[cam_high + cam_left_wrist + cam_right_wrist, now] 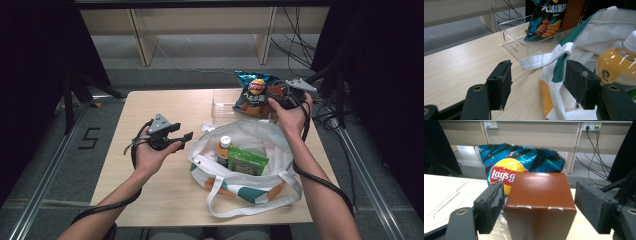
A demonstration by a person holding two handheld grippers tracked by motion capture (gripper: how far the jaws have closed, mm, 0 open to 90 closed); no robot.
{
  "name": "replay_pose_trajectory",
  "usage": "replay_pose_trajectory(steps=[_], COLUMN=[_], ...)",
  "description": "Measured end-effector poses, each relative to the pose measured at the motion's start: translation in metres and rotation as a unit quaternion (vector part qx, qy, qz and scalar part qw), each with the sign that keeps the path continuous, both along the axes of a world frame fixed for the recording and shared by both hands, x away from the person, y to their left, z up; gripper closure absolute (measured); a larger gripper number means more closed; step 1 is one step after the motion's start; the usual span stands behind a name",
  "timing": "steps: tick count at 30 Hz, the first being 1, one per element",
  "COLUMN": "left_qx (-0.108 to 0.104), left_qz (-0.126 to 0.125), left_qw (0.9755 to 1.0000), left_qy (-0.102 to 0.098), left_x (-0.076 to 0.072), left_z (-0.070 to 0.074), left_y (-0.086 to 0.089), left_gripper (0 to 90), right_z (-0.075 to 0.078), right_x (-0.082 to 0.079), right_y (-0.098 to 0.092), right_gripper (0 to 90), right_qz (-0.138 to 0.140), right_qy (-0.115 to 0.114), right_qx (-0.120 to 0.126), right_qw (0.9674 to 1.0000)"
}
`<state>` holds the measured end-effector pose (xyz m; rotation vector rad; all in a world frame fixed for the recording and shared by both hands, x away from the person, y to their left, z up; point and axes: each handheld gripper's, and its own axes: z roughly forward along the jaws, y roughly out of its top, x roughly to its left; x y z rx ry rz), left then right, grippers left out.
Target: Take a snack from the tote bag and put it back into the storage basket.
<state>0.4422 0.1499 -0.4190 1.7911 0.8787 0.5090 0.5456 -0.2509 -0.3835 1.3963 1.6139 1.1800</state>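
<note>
A brown box [540, 190] stands upright at the table's back right, in front of a blue Lay's chips bag [519, 157] [255, 90]. My right gripper [540, 202] [282, 96] straddles the box with its jaws open; the right pad stands clear of the box and the left pad is very close to it. A white tote bag [260, 135] with teal and orange trim lies open in the middle, holding an orange drink bottle [223, 147] and a green packet [246, 161]. My left gripper [182, 140] [537, 80] is held open just left of the bag's rim, with nothing between its pads.
A clear plastic tray [222, 105] [511, 37] sits behind the bag, with the chips bag leaning at its right end. The wooden table [160, 105] has bare room on its left half. Cables and shelf legs lie on the floor beyond.
</note>
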Motion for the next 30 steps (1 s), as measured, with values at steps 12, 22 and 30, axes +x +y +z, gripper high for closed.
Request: replay_pose_trajectory(steps=[12, 22, 30], left_qx=[0.002, 0.003, 0.002], left_qz=[0.002, 0.002, 0.002], left_qw=[1.0000, 1.0000, 1.0000], left_qy=[-0.001, -0.002, -0.001], left_x=[0.000, 0.000, -0.001], left_z=[0.001, 0.001, 0.001], left_y=[0.000, 0.000, 0.000], left_gripper=[37.8, 37.8, 37.8], right_z=[0.005, 0.017, 0.023], right_x=[-0.015, -0.038, -0.052], right_y=[-0.009, -0.010, -0.011], right_gripper=[26.1, 33.0, 37.3], right_qz=[0.025, 0.051, 0.069], right_qy=[-0.005, -0.010, -0.017], right_qx=[-0.011, -0.006, -0.005], right_qw=[0.9996, 0.9986, 0.9975])
